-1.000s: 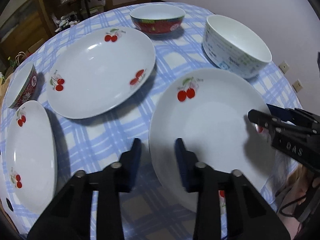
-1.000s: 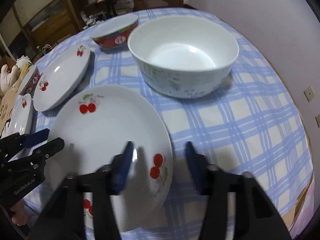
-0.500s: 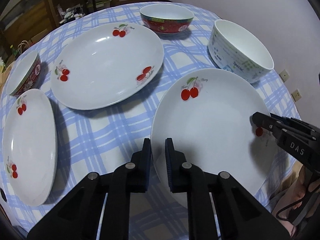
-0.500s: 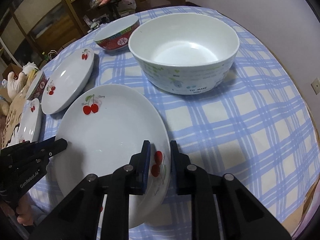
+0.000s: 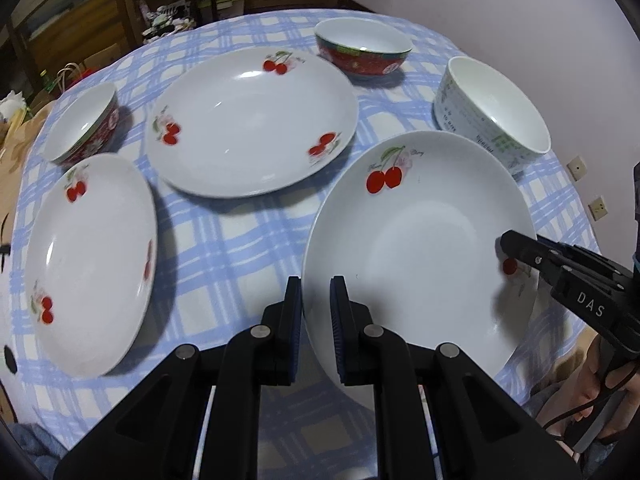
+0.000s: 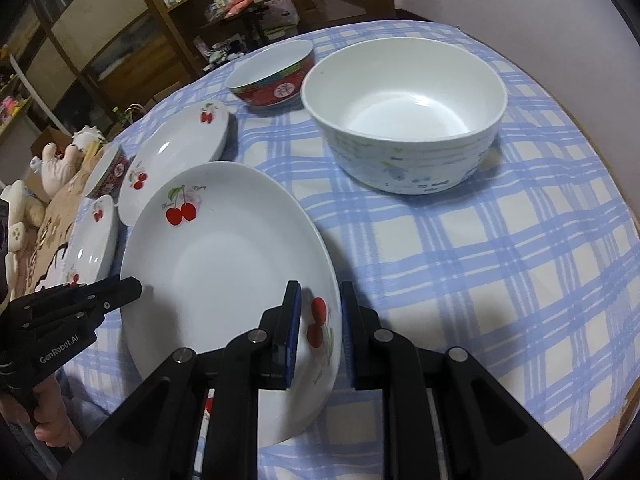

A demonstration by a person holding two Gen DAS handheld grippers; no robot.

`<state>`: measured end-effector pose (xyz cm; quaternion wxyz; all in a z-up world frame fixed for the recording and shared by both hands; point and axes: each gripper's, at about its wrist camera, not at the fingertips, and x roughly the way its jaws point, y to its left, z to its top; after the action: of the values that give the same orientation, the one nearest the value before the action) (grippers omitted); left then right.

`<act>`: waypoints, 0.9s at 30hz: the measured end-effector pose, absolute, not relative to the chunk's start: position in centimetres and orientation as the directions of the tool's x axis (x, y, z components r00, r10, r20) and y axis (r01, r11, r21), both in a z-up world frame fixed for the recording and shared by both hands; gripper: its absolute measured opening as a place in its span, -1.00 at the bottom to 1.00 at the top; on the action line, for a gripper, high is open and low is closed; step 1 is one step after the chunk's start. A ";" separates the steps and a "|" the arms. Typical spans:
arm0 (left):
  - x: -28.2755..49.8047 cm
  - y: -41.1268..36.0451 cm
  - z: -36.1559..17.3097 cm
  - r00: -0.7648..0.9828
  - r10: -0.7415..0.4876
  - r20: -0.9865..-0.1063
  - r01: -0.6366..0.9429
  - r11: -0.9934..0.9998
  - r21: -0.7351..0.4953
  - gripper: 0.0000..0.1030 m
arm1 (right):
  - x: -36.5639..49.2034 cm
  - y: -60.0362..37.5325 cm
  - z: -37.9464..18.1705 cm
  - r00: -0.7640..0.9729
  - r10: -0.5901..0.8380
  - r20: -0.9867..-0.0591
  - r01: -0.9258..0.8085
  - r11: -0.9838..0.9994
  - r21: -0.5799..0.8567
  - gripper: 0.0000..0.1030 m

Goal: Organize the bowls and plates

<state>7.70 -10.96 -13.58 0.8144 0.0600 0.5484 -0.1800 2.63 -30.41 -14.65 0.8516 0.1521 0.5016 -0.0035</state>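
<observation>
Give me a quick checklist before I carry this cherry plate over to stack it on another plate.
1. Left gripper shut on the held plate rim: ok.
2. Right gripper shut on the opposite rim: ok.
3. Plate off the tablecloth: cannot tell.
4. Middle plate has nothing in it: ok.
5. White bowl apart from the held plate: ok.
6. Grip depth on rim: cannot tell.

Plates [image 5: 252, 120], bowls [image 6: 404, 116] on checked tablecloth [image 6: 500, 264]
</observation>
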 end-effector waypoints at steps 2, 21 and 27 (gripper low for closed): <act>7.6 -10.9 -13.8 0.330 -0.216 -0.919 0.358 0.929 -0.089 -0.74 | 2.7 -30.1 -14.7 0.496 0.137 -0.857 0.155 0.958 0.243 -0.61; 8.4 -11.6 -15.6 0.315 -0.143 -0.938 0.365 0.931 -0.020 -0.74 | 3.6 -29.1 -15.6 0.477 0.074 -0.876 0.148 0.975 0.163 -0.61; 8.3 -11.8 -15.5 0.316 -0.130 -0.940 0.372 0.928 -0.004 -0.73 | 3.5 -29.1 -15.6 0.482 0.081 -0.872 0.145 0.975 0.171 -0.61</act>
<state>8.26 -11.80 -15.55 0.8040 0.1073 0.5635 -0.1564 3.55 -29.10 -15.63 0.8536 0.1112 0.5086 -0.0189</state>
